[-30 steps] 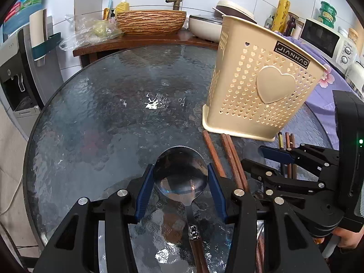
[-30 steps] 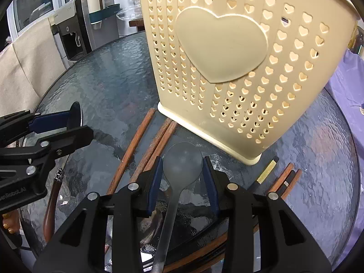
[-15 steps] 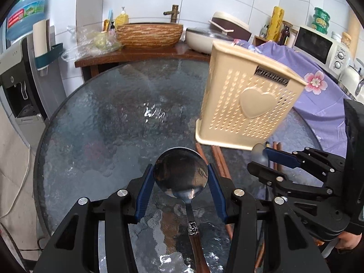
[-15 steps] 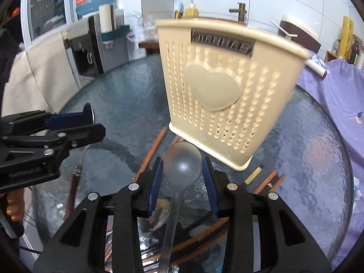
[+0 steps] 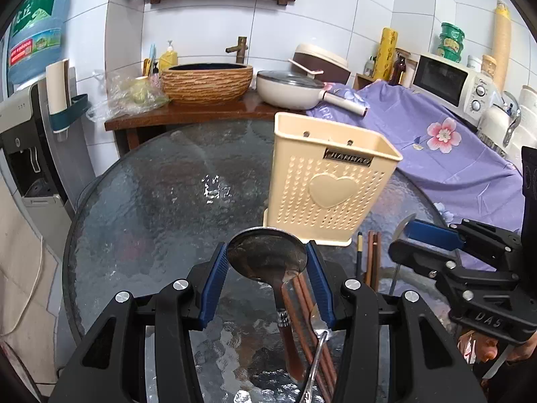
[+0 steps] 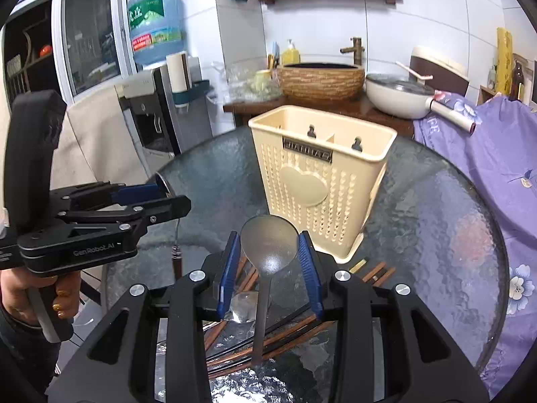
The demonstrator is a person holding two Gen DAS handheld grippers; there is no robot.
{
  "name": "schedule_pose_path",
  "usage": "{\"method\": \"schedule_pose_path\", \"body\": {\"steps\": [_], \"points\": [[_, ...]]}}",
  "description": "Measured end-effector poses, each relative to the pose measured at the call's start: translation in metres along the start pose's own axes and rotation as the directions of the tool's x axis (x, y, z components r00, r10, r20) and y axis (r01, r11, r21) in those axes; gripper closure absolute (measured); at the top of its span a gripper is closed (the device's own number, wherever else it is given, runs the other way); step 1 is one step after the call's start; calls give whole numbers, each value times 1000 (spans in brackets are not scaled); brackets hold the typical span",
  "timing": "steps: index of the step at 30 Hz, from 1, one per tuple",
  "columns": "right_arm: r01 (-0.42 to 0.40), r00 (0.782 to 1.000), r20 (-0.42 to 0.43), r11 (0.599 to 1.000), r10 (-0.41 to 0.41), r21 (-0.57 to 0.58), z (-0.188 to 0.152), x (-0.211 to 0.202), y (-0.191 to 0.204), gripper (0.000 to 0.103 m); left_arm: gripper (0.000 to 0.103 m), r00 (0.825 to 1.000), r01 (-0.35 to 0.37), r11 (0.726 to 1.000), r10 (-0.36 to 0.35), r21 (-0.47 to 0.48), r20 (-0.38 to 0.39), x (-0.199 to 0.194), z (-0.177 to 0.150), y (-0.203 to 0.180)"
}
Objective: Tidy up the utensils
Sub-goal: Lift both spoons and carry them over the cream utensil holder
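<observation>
My left gripper (image 5: 266,257) is shut on the bowl of a wooden-handled metal spoon (image 5: 268,255), held above the glass table (image 5: 151,201). My right gripper (image 6: 269,250) is shut on the bowl of a plain grey metal spoon (image 6: 268,243), its handle hanging down. A cream utensil holder (image 5: 327,184) (image 6: 319,174) with heart holes and an inner divider stands upright on the table, just beyond both spoons. Each gripper shows from the side in the other's view: the right gripper (image 5: 407,231), the left gripper (image 6: 164,193).
Brown chopsticks (image 5: 371,258) (image 6: 376,273) and another spoon (image 6: 243,307) lie on the table near the holder's base. Behind it are a wooden counter with a woven basin (image 5: 206,82), a white pan (image 5: 290,89), a purple floral cloth (image 5: 453,147) and a water dispenser (image 6: 147,114).
Both grippers have risen and tilted up with their spoons, lifting them off the table. The holder now looks smaller and lower, its open top showing in the right wrist view.
</observation>
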State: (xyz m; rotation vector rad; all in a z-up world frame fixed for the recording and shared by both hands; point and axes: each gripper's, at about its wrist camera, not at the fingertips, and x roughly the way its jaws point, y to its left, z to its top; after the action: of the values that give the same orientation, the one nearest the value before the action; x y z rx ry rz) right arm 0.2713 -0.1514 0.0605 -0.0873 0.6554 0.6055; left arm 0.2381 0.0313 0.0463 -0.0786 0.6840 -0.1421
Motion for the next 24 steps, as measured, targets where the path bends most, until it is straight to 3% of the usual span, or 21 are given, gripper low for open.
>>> {"method": "schedule_pose_path", "body": {"steps": [15, 24], "points": [[-23, 997, 79, 1000, 24, -15, 29, -37, 1, 67, 57, 997, 6, 999, -8, 32, 75, -33, 31, -8], [79, 969, 239, 996, -67, -40, 91, -67, -5, 67, 57, 973, 17, 1000, -23, 25, 228, -70, 106, -18]]}}
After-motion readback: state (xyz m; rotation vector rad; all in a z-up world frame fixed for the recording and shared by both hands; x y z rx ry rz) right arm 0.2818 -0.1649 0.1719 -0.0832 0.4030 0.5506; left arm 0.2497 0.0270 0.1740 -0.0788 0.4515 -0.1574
